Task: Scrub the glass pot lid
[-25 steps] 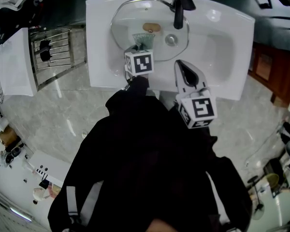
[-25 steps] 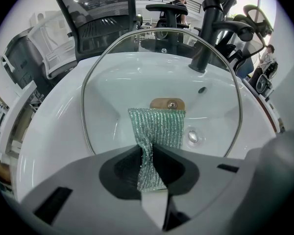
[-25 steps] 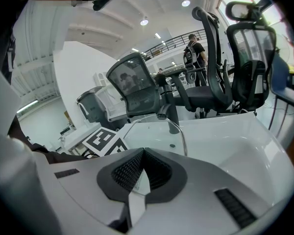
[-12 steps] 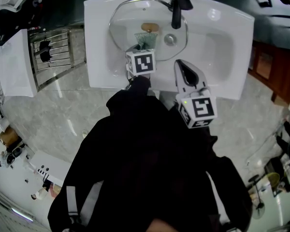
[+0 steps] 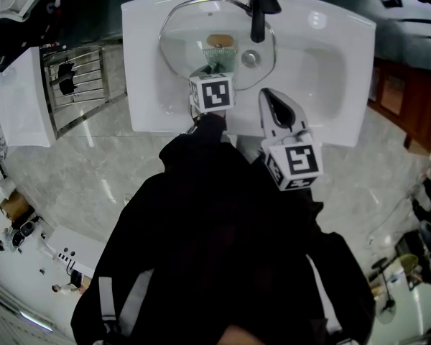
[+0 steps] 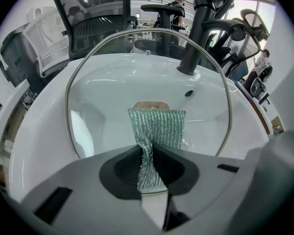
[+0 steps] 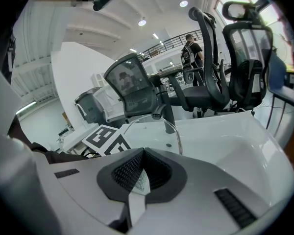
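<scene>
Clamping a green scrub cloth (image 6: 156, 129) between its jaws, the left gripper (image 6: 149, 168) is holding the cloth's free end against the glass pot lid (image 6: 103, 82), which is lying just ahead of it in the sink (image 5: 323, 70). The right gripper (image 7: 139, 180) is hanging just to its right, jaws together and empty.

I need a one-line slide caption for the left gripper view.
Left gripper shut on a green scrubbing cloth, held at the glass pot lid in the sink.
</scene>
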A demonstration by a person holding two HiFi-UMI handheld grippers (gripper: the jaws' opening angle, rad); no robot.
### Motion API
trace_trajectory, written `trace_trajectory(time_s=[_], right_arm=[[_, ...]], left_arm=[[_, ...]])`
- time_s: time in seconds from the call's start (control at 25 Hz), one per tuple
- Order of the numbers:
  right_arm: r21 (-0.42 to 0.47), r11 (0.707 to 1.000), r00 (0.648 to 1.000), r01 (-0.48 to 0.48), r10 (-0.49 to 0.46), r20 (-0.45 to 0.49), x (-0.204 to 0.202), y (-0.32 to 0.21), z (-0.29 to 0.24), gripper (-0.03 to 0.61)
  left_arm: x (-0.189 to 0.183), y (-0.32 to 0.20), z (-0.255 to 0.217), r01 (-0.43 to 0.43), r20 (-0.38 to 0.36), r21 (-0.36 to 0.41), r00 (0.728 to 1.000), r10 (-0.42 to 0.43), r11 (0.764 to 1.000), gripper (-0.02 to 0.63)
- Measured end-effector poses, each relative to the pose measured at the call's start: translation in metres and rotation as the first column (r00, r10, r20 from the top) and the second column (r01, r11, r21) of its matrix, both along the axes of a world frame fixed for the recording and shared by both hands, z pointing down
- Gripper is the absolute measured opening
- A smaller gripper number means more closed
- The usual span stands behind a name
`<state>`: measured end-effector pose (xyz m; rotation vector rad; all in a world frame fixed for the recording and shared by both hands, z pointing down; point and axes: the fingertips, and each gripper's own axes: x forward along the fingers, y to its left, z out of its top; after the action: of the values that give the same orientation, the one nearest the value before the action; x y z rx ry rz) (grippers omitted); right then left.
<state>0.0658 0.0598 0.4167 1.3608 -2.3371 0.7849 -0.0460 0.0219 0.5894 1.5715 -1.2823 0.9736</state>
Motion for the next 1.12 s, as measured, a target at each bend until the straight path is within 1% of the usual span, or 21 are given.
trace_trajectory(time_s=[1.12], right_arm=[[-0.005, 0.999, 0.999, -0.037, 0.037, -0.005, 0.011, 0.004, 0.004, 0.003]], left_arm=[[0.035, -0.005, -0.005, -0.044, -0.063, 0.018, 0.997, 0.045, 0.999, 0.057]])
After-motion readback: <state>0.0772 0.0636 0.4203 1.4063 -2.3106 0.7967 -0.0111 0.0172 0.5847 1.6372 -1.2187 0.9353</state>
